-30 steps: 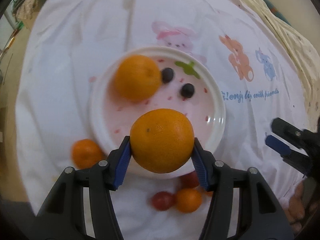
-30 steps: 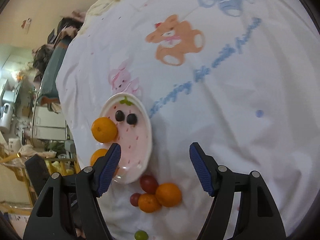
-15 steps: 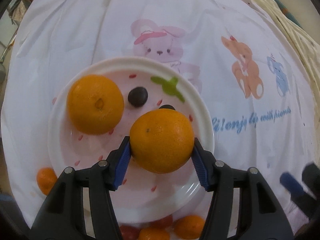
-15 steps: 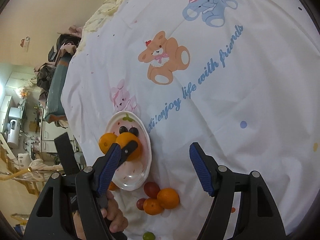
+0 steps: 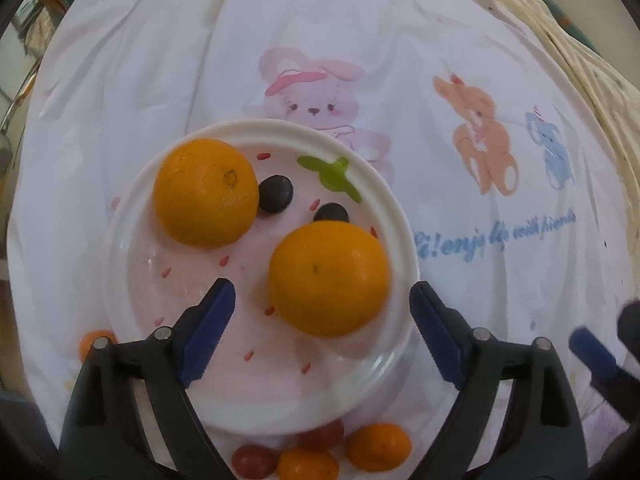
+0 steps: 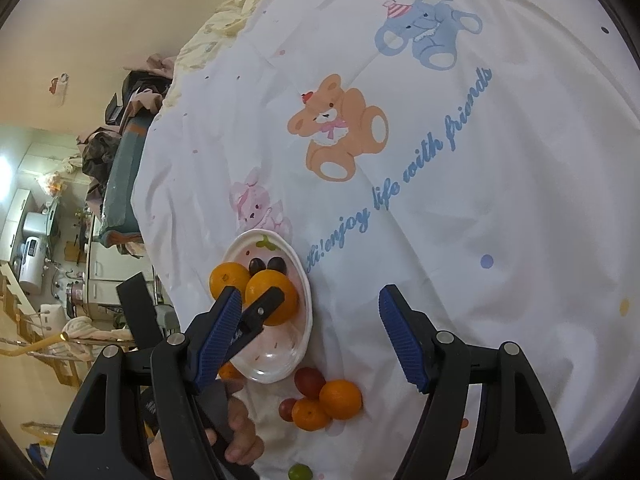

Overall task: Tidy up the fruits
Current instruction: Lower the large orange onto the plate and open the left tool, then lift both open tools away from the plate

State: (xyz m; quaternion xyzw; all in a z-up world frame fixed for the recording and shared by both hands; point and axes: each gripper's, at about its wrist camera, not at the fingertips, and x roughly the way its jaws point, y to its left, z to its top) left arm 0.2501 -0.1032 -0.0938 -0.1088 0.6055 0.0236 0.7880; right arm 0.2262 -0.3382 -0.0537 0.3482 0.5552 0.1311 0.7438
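My left hand-held gripper [image 5: 322,320] is spread wide, the orange [image 5: 328,278] sitting loose on the plate [image 5: 394,200] next to another orange [image 5: 205,192]. Right hand-held gripper [image 6: 310,338] hangs apart, empty. I'd guess next is the small fruits [image 6: 326,400] just below the plate

White cartoon-print bedsheet [image 5: 460,60], pink plate [image 5: 384,184], loose fruit (oranges, grapes) [image 6: 340,398]
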